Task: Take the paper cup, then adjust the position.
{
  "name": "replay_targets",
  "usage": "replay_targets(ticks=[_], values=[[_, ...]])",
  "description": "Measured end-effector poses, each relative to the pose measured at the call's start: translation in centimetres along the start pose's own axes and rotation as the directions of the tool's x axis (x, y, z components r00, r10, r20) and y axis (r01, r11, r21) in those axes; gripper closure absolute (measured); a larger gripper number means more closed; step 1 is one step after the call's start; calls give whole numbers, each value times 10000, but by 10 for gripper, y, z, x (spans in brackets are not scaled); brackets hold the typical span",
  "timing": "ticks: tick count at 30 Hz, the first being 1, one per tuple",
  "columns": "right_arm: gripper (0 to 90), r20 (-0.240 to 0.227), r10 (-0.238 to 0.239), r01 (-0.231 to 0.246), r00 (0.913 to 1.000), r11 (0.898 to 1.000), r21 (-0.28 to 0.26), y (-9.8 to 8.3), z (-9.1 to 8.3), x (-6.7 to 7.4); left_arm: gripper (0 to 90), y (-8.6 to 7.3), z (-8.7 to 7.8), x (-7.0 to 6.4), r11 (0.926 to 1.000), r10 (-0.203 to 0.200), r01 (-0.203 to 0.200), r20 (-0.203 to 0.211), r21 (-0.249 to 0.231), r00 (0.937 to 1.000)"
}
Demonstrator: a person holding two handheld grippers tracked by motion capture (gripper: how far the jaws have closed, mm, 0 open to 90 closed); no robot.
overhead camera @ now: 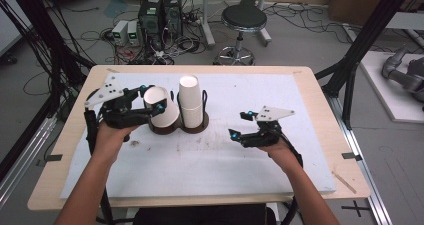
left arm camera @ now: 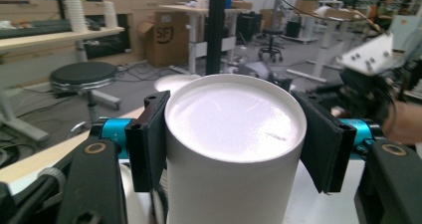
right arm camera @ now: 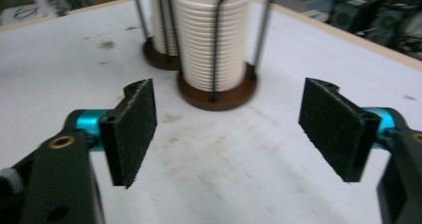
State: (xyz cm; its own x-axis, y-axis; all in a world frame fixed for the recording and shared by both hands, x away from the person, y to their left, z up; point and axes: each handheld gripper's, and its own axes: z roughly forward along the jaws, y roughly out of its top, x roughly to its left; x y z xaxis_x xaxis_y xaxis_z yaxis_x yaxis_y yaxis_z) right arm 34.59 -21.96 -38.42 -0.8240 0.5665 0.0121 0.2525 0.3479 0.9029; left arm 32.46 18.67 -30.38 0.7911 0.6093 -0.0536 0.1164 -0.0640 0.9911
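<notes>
My left gripper [overhead camera: 151,104] is shut on a white paper cup [overhead camera: 162,110], held tilted over the left round brown base [overhead camera: 164,129] of a wire cup holder. In the left gripper view the black pads [left arm camera: 149,139] press on both sides of the cup [left arm camera: 234,149], whose closed bottom faces the camera. A tall stack of white cups [overhead camera: 190,101] stands upright in the right holder. To the right of the holders, my right gripper [overhead camera: 239,125] hovers open with nothing between its pads [right arm camera: 132,129]. It faces the ribbed stack [right arm camera: 211,40] and its brown base [right arm camera: 217,92].
A white foam board [overhead camera: 200,155] covers the wooden table [overhead camera: 320,110]. Behind the table stand a black stool [overhead camera: 244,20] and computer boxes [overhead camera: 160,15] among cables. Black frame posts [overhead camera: 372,30] rise at both sides. The other hand's gripper [left arm camera: 370,59] appears at the right of the left gripper view.
</notes>
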Motion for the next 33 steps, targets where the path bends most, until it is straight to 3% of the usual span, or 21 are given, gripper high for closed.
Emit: replay_targets(ticks=[2, 6, 10, 13, 17, 18, 19, 22, 28, 33], values=[[221, 515, 133, -129, 9986, 9999, -67, -8, -12, -12, 354, -7, 6, -2, 10000, -16, 14, 183, 99, 9998], [221, 848, 333, -341, 9958, 9994, 80, -15, -16, -23, 354, -19, 15, -7, 9997, 56, -67, 470, 232, 9989], [221, 904, 749, -762, 9931, 9970, 113, -23, -20, -32, 353, -29, 25, -14, 9993, 61, -81, 534, 378, 9986], [219, 809, 702, -713, 9942, 9974, 97, -25, -22, -35, 353, -35, 32, -16, 9994, -50, 32, 520, 345, 9986], [217, 342, 791, -778, 9963, 9963, -374, -24, -24, -36, 353, -40, 38, -20, 9994, -189, 174, 547, 292, 9983], [217, 7, 766, -765, 9971, 9955, -553, -23, -24, -35, 353, -41, 40, -21, 9993, -164, 145, 578, 344, 9982], [217, 7, 766, -765, 9971, 9955, -553, -23, -24, -35, 353, -42, 41, -22, 9992, -158, 136, 599, 372, 9981], [211, -687, 444, -464, 9966, 9985, -289, -22, -23, -31, 353, -45, 45, -25, 9989, -157, 129, 636, 450, 9979], [205, -1015, 501, -567, 9936, 9964, -633, -17, -26, -25, 356, -46, 52, -33, 9981, 64, -112, 798, 606, 9968], [205, -1540, 236, -398, 9878, 9939, -1025, -10, -29, -13, 356, -47, 59, -39, 9986, -88, 37, 974, 524, 9952]])
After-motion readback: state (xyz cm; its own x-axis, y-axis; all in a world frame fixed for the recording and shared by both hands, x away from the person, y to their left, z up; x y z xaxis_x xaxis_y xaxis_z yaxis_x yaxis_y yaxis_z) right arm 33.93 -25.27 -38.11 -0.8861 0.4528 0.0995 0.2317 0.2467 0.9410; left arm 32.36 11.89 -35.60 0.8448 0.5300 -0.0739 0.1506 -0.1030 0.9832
